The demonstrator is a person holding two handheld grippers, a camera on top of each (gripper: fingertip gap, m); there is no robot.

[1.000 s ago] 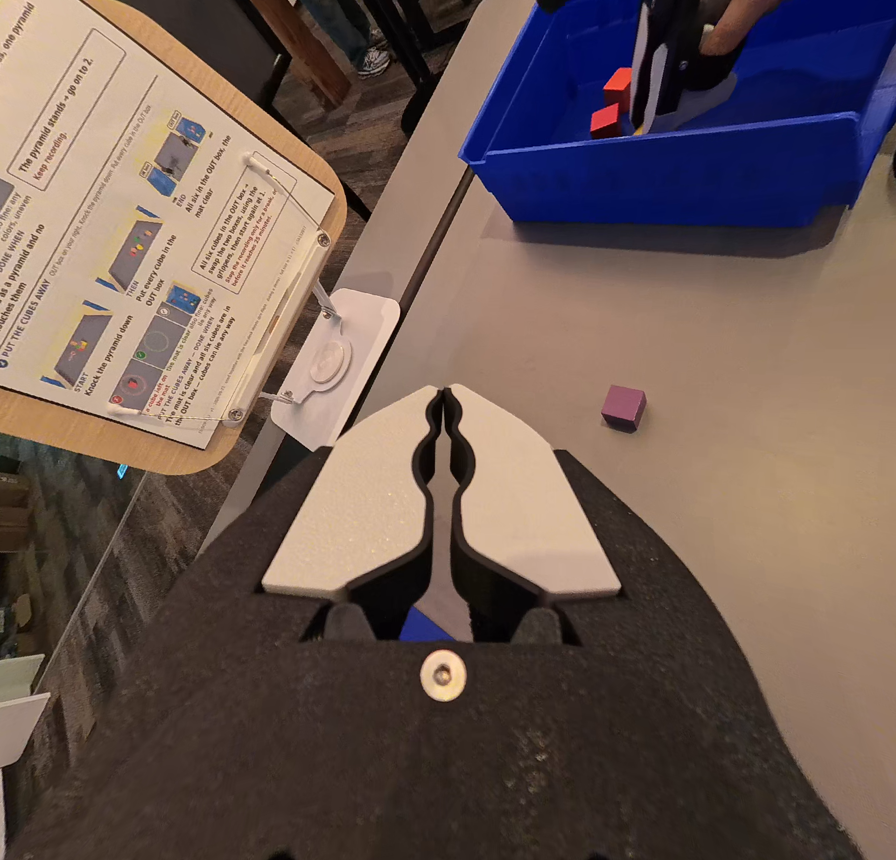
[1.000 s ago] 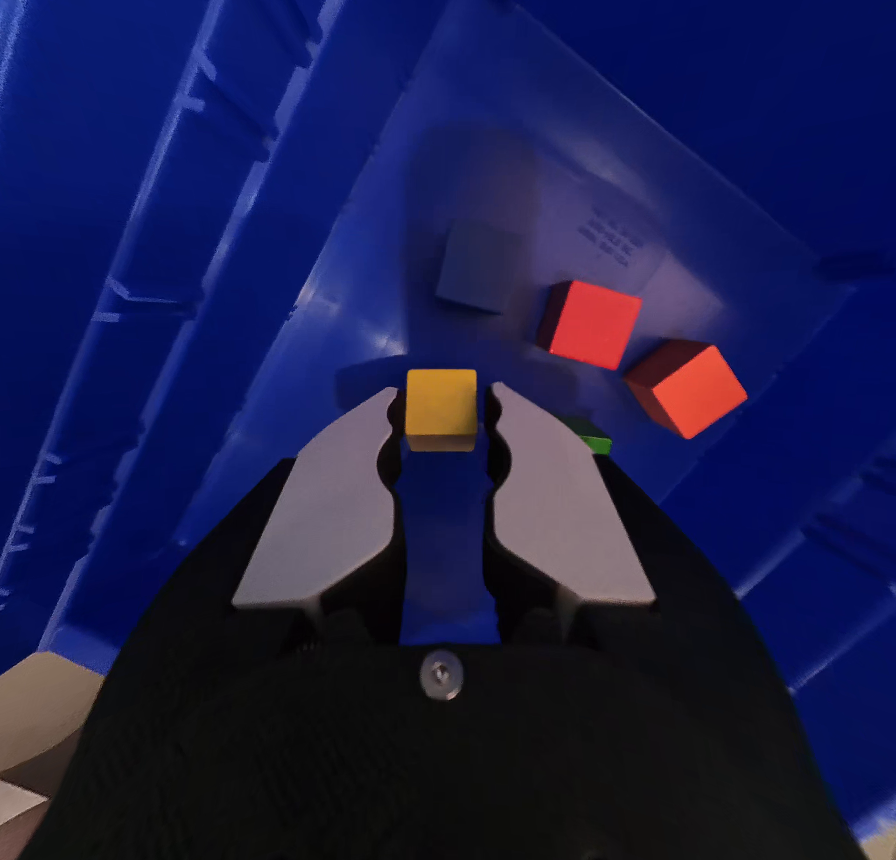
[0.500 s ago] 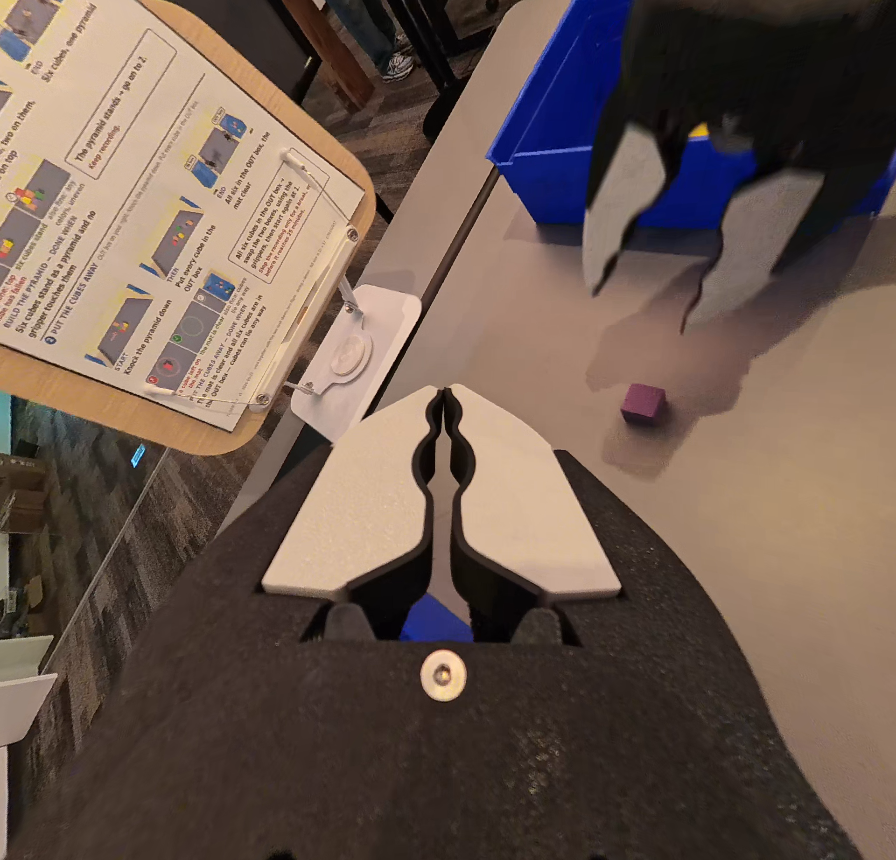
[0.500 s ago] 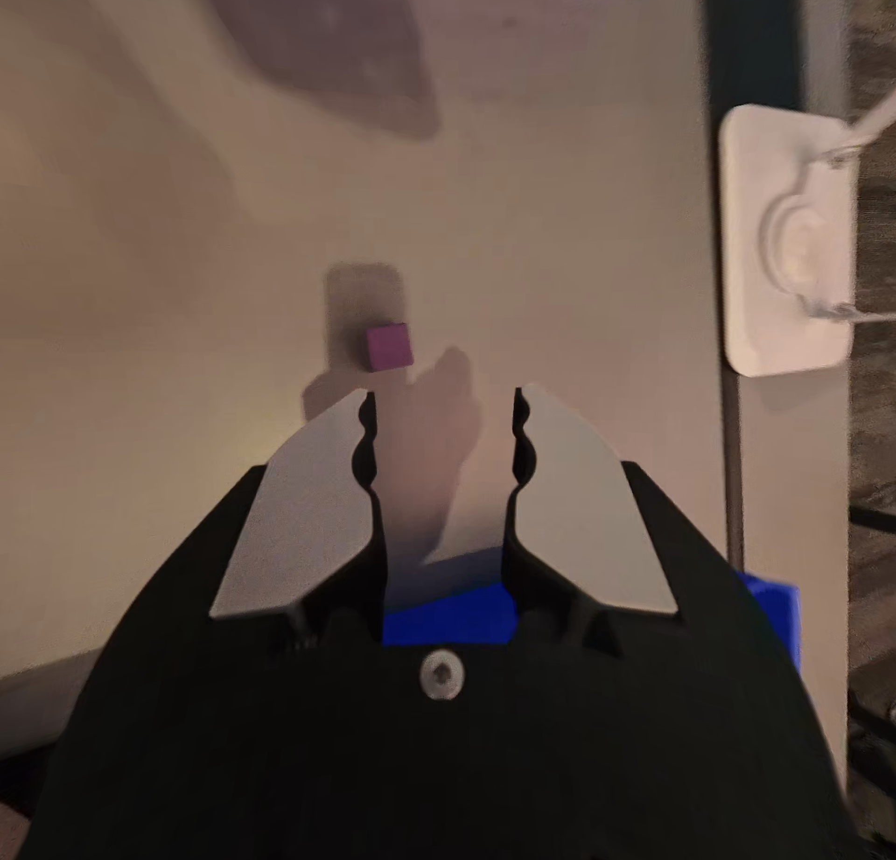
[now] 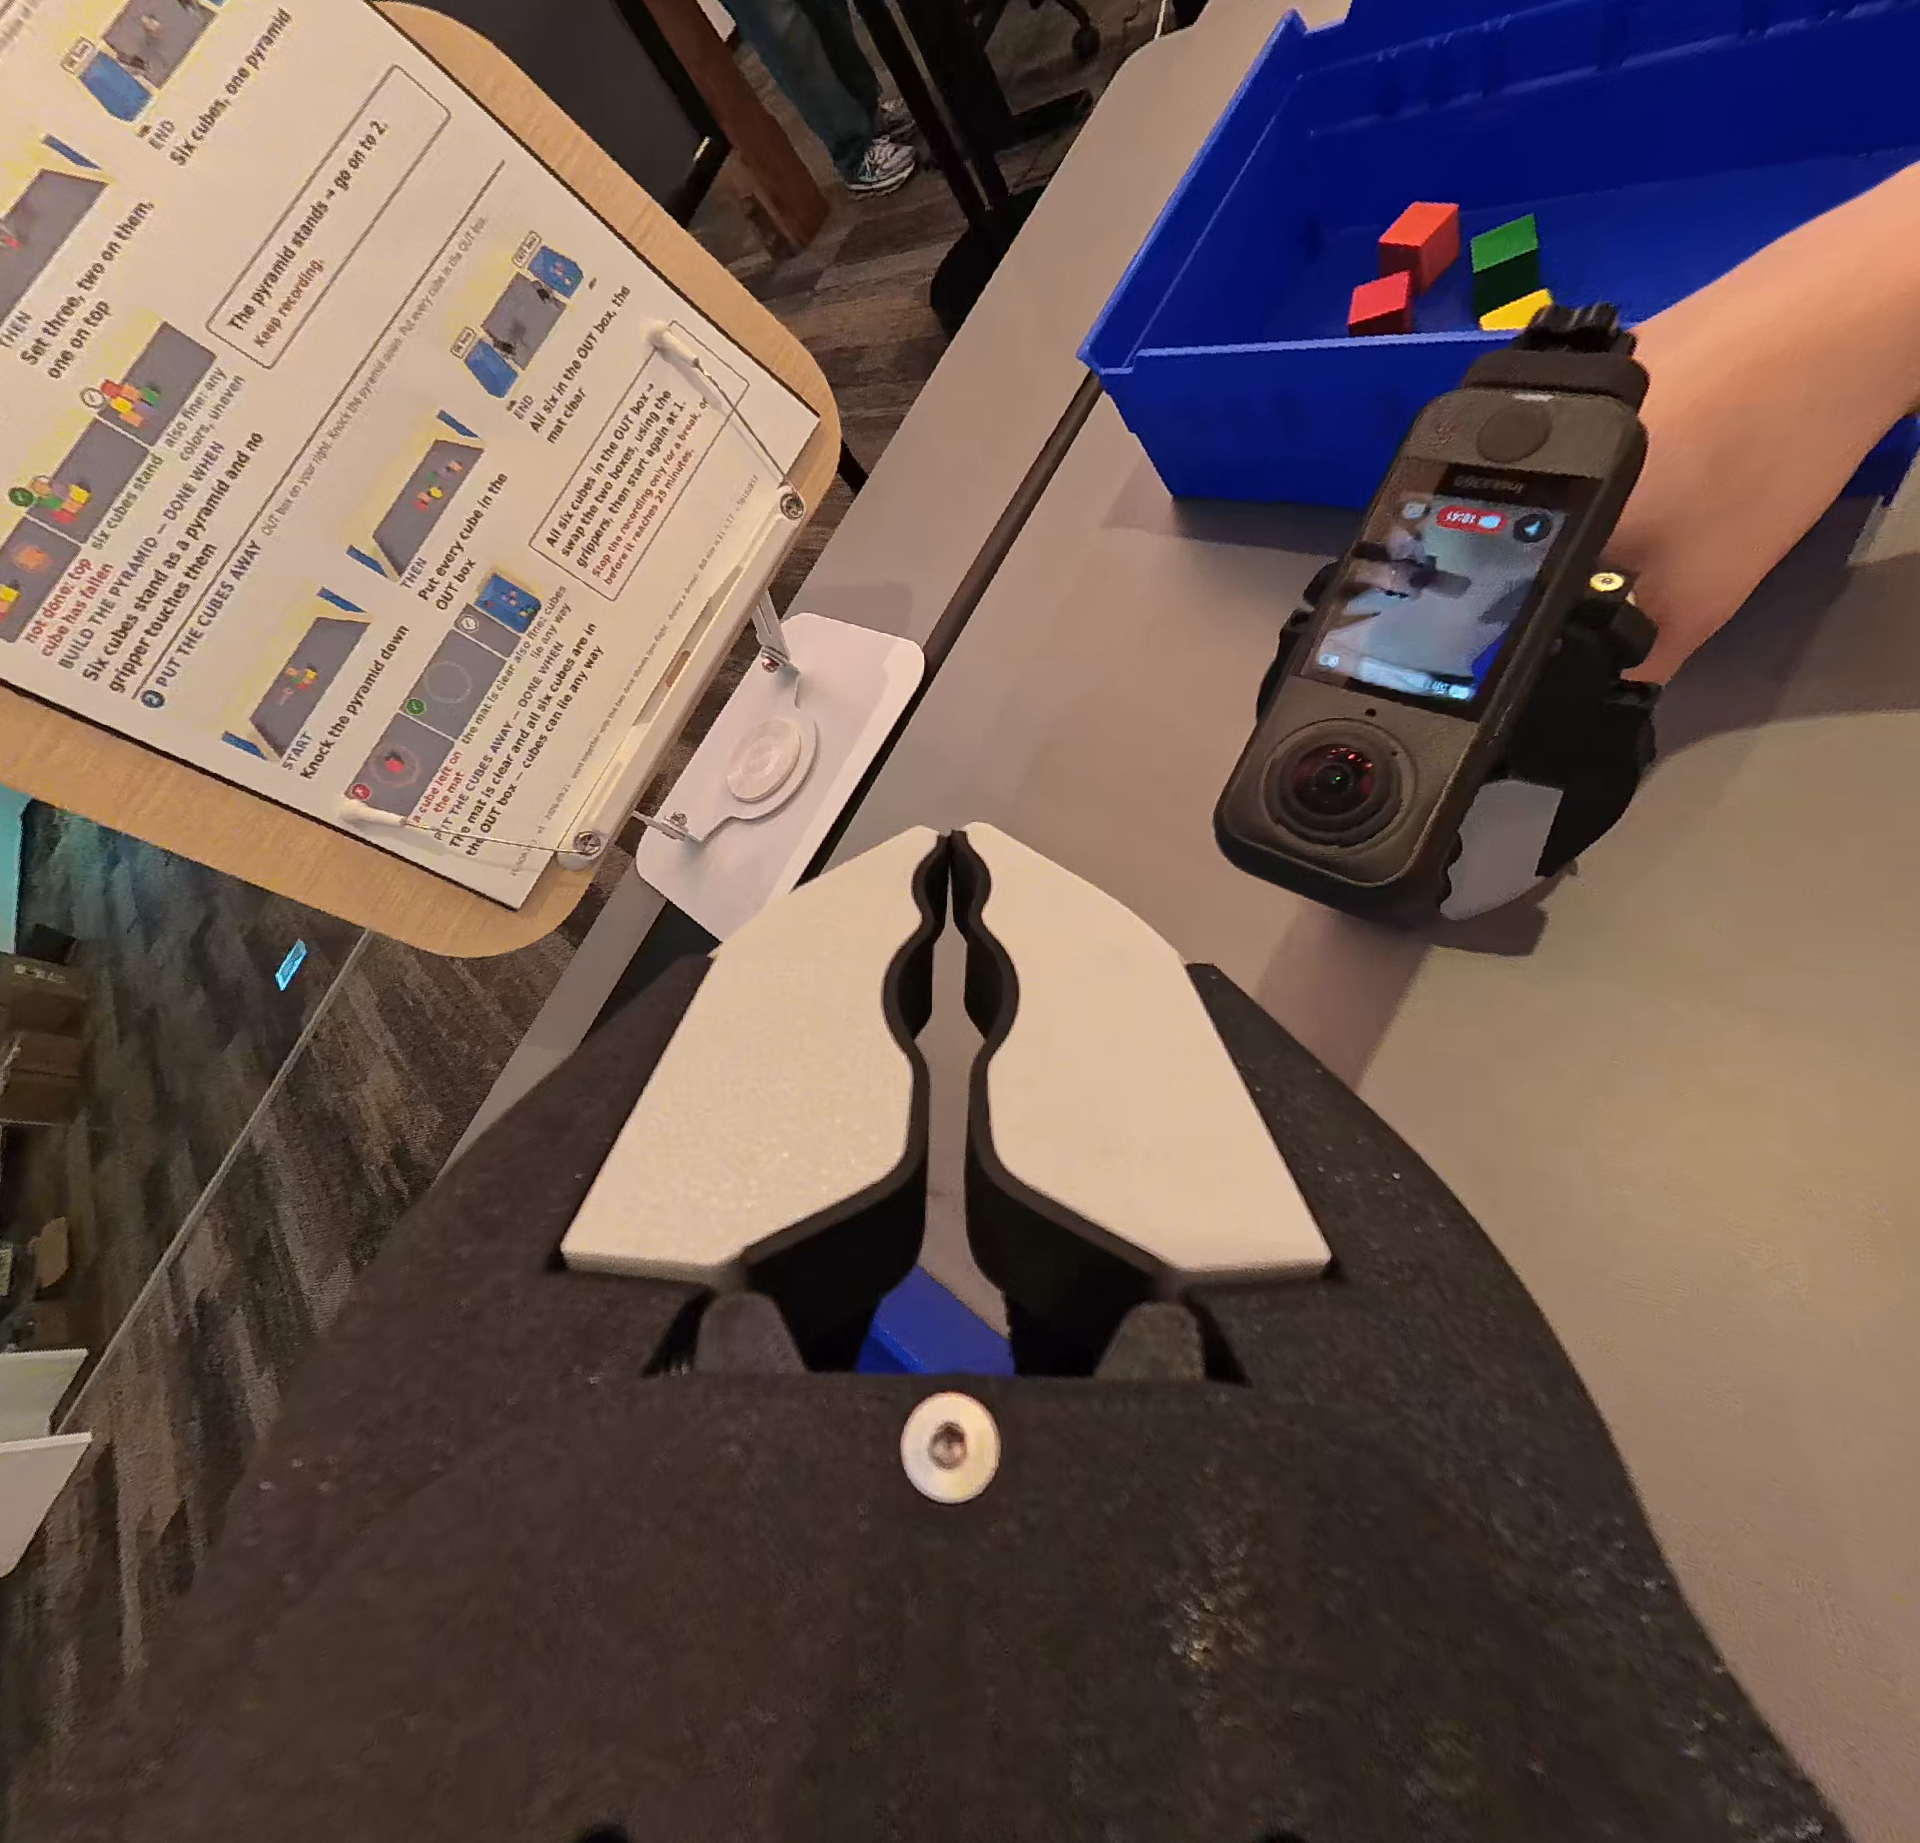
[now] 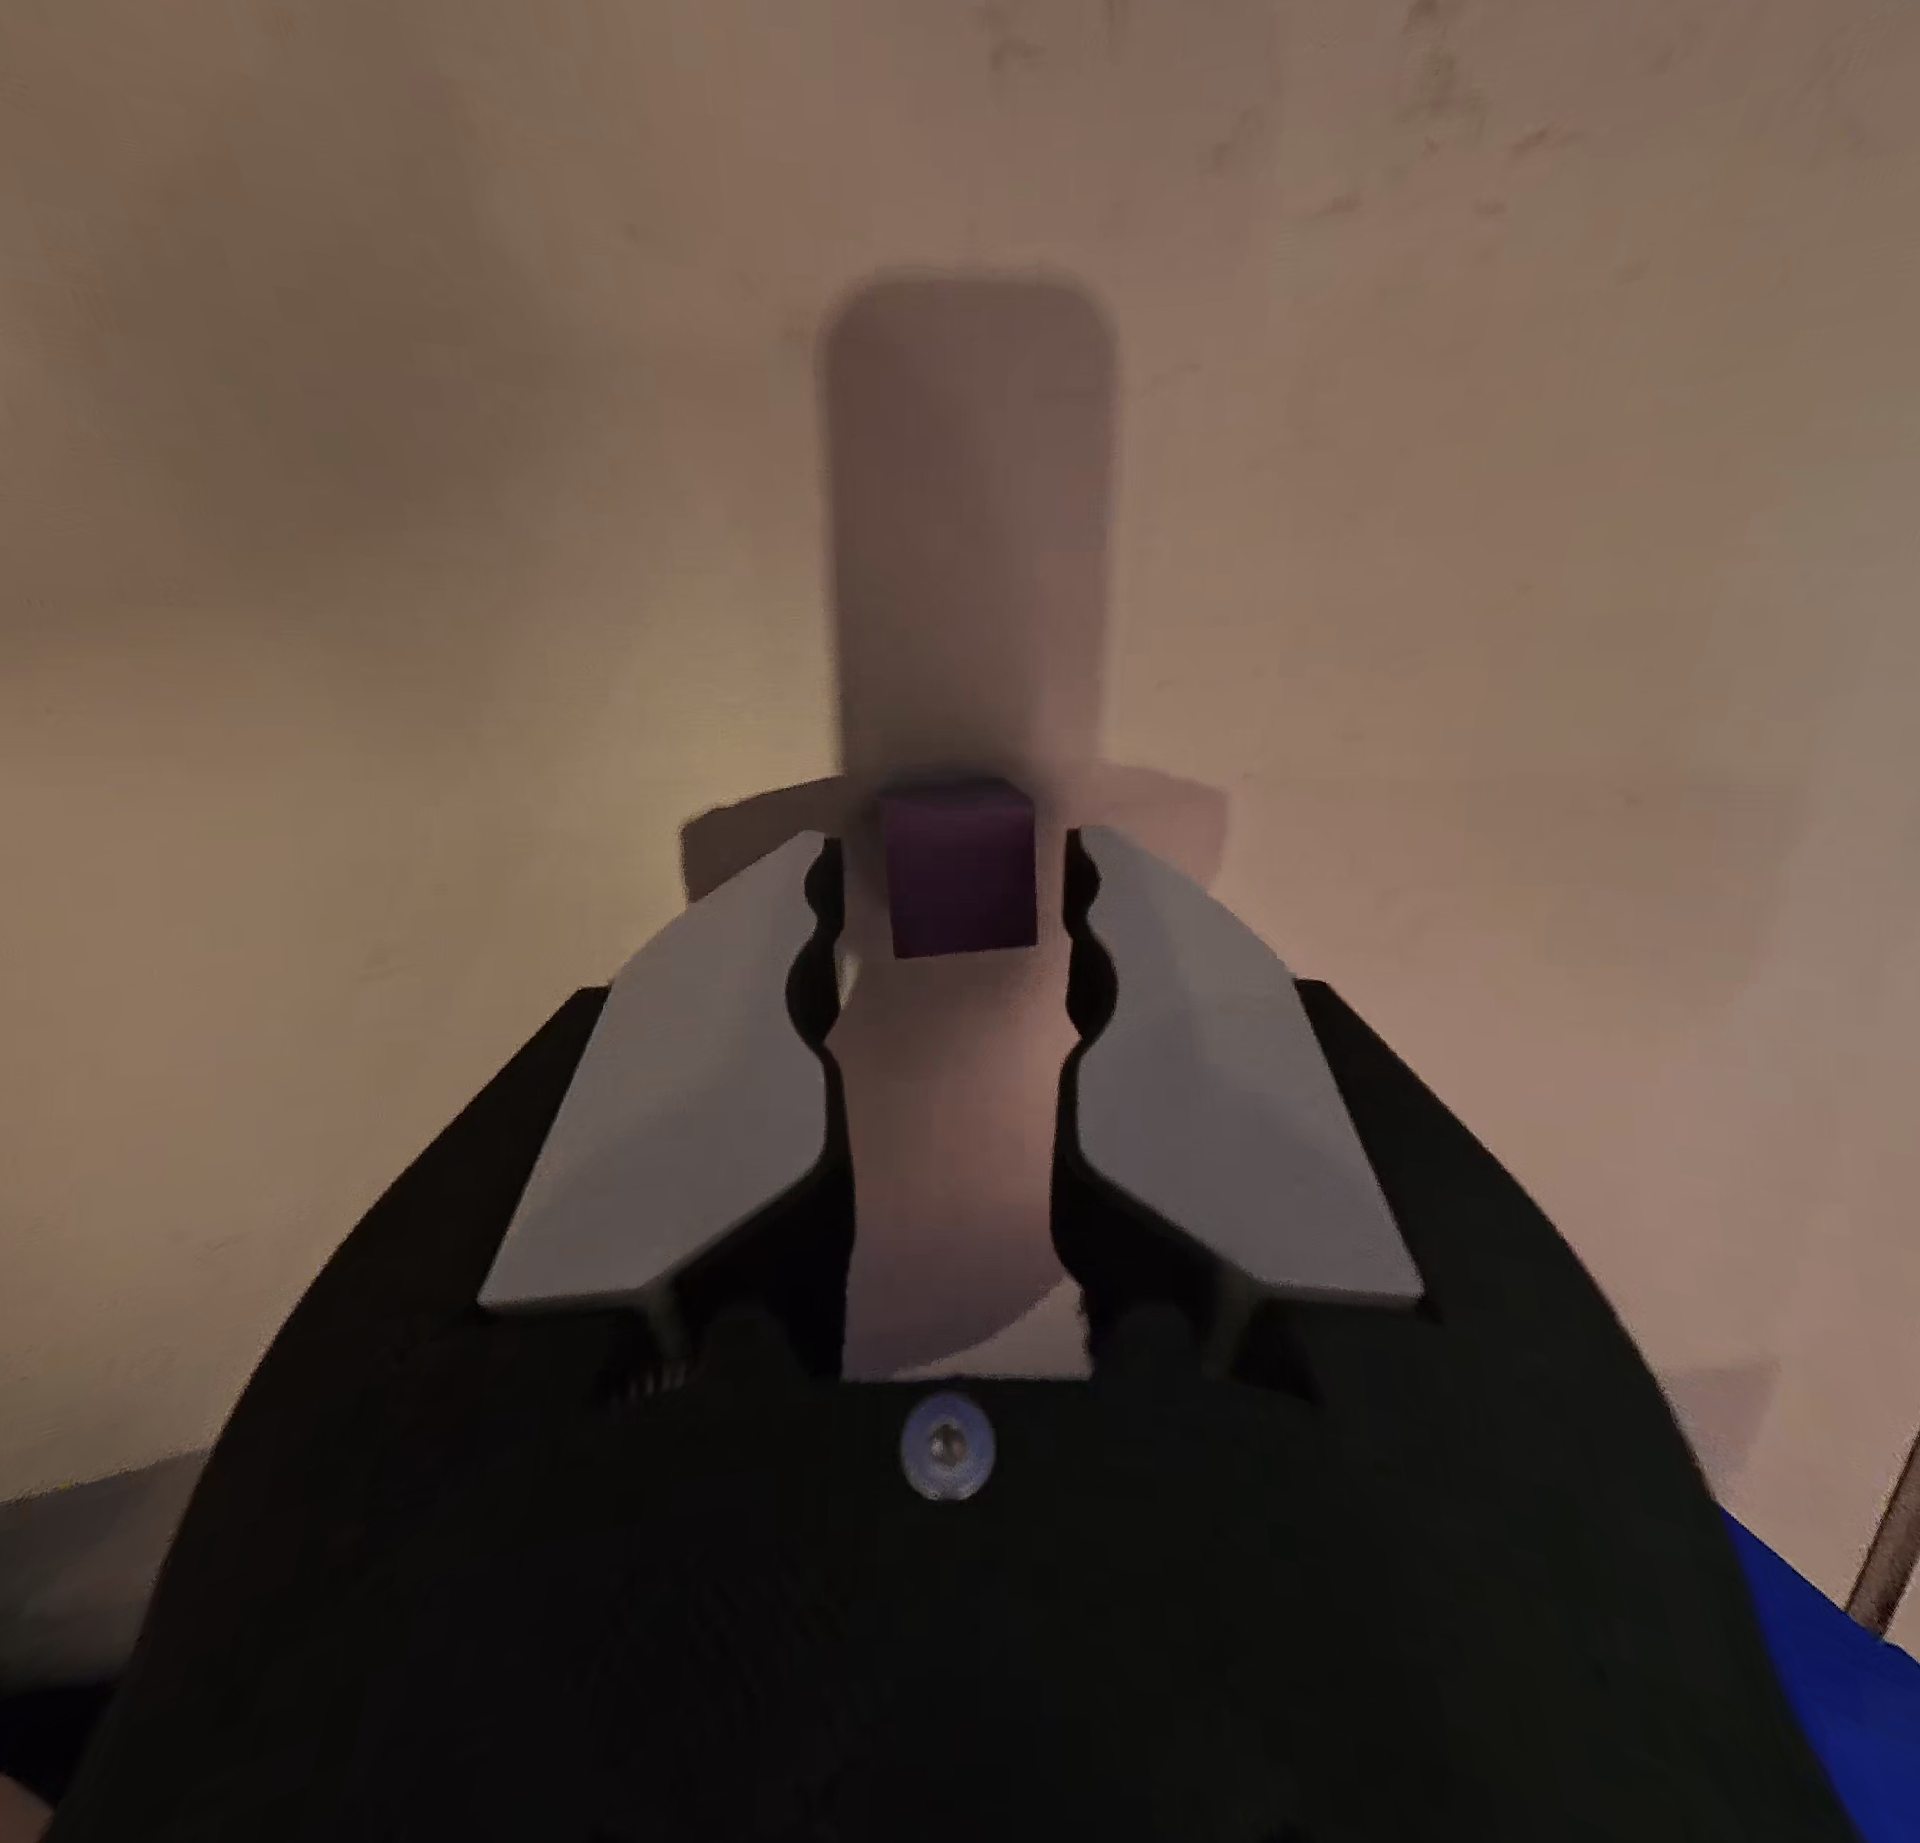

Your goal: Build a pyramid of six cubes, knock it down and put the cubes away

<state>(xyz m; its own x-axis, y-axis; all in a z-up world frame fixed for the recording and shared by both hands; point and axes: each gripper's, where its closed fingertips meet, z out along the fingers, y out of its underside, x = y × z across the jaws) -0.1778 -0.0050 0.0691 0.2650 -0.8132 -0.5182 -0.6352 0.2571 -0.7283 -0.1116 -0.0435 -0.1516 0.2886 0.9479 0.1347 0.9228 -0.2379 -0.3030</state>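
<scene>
Your right tongs (image 6: pixel 951 863) stand apart around the purple cube (image 6: pixel 961 879) on the worktop (image 6: pixel 416 443), probably light and rigid, so pinch its flat sides; left tongs (image 5: pixel 951 843) are together, empty.

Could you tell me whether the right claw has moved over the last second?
Yes: the right claw left the blue bin and now straddles the purple cube on the table.
</scene>
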